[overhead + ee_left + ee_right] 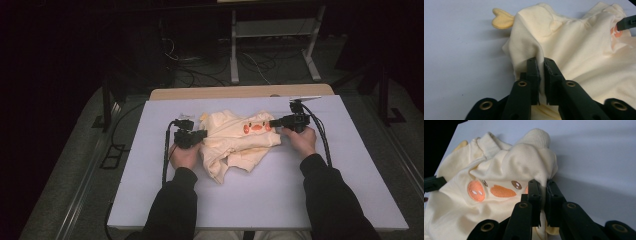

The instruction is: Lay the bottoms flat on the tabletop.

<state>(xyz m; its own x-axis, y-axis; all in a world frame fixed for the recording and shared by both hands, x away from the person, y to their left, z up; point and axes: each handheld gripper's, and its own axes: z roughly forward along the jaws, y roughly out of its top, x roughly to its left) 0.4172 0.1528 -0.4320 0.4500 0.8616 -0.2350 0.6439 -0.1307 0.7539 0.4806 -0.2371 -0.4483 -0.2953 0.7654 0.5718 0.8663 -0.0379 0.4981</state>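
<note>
Spreading across the middle of the pale lavender tabletop (150,200) lies a crumpled cream-yellow knit baby garment with an orange duck face (235,142), bunched as if set down for straightening. The left claw (541,65) is clenched on a raised fold at the garment's left edge, and the right claw (543,185) pinches cloth beside the orange beak, probably so that both can pull the fabric flat.

A pale lavender sheet (280,195) is covering the worktop (240,92), whose wooden far edge is showing, while beyond it a white metal frame (272,30) and loose cables (200,70) are lying on the dark floor (60,165).
</note>
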